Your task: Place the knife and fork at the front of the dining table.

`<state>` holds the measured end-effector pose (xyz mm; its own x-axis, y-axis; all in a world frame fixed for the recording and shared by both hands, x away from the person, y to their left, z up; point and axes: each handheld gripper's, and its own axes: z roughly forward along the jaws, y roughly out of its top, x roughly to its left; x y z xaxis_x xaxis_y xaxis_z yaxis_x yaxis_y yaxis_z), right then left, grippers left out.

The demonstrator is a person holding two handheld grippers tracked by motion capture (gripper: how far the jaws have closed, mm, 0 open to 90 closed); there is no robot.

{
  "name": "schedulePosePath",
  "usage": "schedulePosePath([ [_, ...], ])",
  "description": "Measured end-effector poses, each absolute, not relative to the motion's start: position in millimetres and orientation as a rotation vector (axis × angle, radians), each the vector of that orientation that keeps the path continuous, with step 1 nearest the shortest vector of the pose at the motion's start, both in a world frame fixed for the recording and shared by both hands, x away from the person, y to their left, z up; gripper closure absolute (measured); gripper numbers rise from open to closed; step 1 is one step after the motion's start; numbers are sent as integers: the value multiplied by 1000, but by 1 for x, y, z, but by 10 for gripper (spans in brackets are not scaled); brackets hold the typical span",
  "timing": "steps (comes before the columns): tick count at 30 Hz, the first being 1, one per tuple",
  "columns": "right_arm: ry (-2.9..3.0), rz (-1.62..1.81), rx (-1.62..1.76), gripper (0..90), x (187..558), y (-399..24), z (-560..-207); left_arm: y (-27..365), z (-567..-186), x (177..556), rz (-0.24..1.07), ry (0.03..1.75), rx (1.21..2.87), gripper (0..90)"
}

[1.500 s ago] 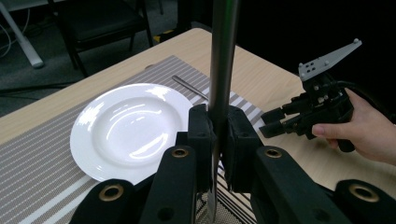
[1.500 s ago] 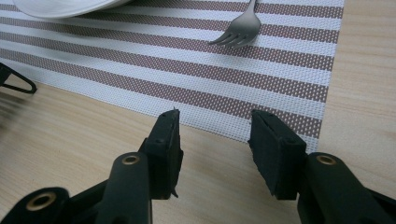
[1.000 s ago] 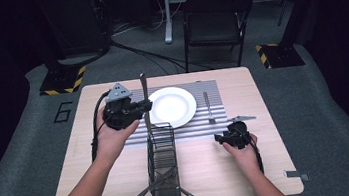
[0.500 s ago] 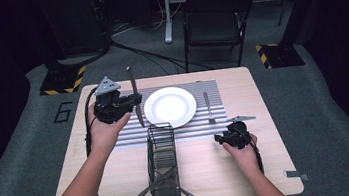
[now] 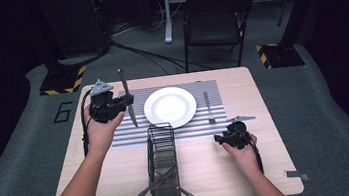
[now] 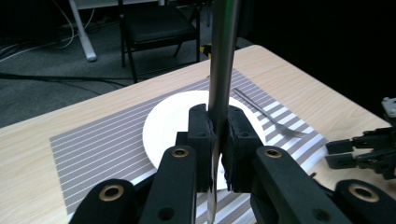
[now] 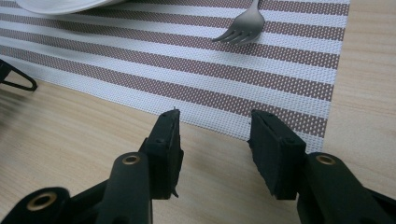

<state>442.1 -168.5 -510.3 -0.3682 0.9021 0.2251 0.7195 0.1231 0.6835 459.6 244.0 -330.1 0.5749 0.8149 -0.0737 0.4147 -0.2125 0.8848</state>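
Observation:
My left gripper (image 5: 125, 103) (image 6: 218, 140) is shut on a table knife (image 5: 128, 103) (image 6: 222, 70), which stands almost upright in its jaws above the left part of the striped placemat (image 5: 129, 134) (image 6: 102, 149). A white plate (image 5: 169, 107) (image 6: 170, 126) lies in the middle of the mat, to the right of the knife. A fork (image 5: 208, 107) (image 6: 268, 114) (image 7: 243, 29) lies on the mat right of the plate. My right gripper (image 5: 222, 138) (image 7: 219, 140) stays low over the bare wood just off the mat's near right corner, jaws open with nothing between them.
A black wire cutlery caddy (image 5: 162, 160) stands on the near middle of the wooden table (image 5: 267, 132), with utensils sticking out at its near end. Beyond the table's far edge stands a black folding chair (image 5: 216, 22); cables lie across the floor.
My left hand has carried the knife leftward and slightly down, from beside the plate to the mat's left side. The right gripper has not moved.

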Motion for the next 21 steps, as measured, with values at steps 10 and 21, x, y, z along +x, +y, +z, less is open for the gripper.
schedulePosePath([
  [10,2165,1083,1594,530,443,-169,-511,259,-350,469,525,1074,1787,826],
  [21,2162,1102,1618,530,444,-170,-513,270,-378,476,546,1137,1774,826],
])
